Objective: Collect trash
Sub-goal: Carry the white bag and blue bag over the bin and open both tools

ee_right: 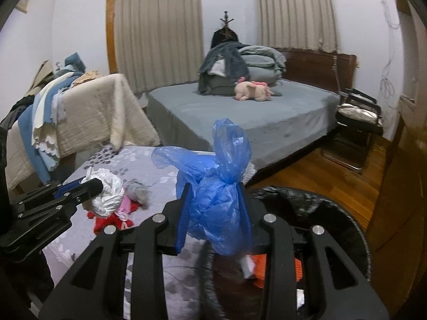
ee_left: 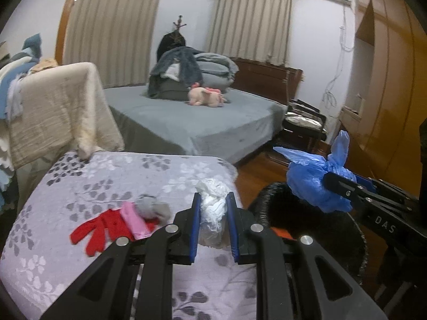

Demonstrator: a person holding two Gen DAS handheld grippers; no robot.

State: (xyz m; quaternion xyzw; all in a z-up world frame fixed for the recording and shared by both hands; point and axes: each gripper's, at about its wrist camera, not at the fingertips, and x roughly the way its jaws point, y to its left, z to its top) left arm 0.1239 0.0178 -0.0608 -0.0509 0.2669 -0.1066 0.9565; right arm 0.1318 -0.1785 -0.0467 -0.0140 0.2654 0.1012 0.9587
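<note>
Above floral bedding (ee_left: 80,176), left claw (ee_left: 213,213) grips upright white bag (ee_left: 212,213); right claw (ee_right: 214,208) grips upright blue bag (ee_right: 218,200).

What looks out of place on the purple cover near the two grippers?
A red glove, a pink piece and a grey sock lie in a loose heap on the cover. They are clothes, not trash like the white bag or the blue bag.
</note>
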